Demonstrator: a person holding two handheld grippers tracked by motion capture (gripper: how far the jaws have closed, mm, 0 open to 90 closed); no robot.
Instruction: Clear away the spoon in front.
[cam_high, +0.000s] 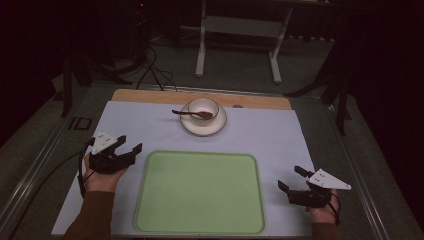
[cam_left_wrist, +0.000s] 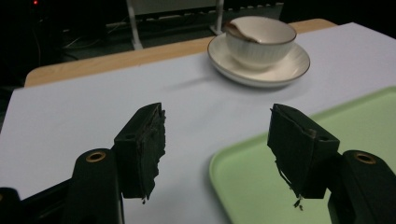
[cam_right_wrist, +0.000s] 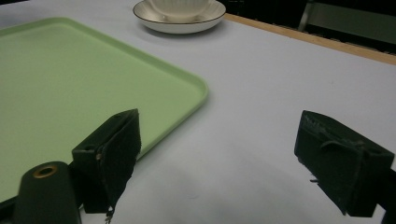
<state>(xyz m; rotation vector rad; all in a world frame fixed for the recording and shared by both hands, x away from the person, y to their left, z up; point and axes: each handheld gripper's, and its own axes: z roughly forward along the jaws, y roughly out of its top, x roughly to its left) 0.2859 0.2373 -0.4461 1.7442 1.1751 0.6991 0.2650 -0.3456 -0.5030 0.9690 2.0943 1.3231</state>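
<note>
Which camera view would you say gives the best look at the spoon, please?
The high view: the whole spoon shows from above, lying across the cup on its saucer, handle pointing left. The left gripper view catches a brown bit of it at the cup's rim. The right gripper view crops the cup at its top edge.

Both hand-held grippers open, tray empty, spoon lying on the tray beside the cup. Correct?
One thing is off: the spoon isn't on the green tray. The high view shows it resting across the cup, which sits on the saucer beyond the tray. The rest holds: left hand-held gripper and right hand-held gripper open, tray empty.
</note>
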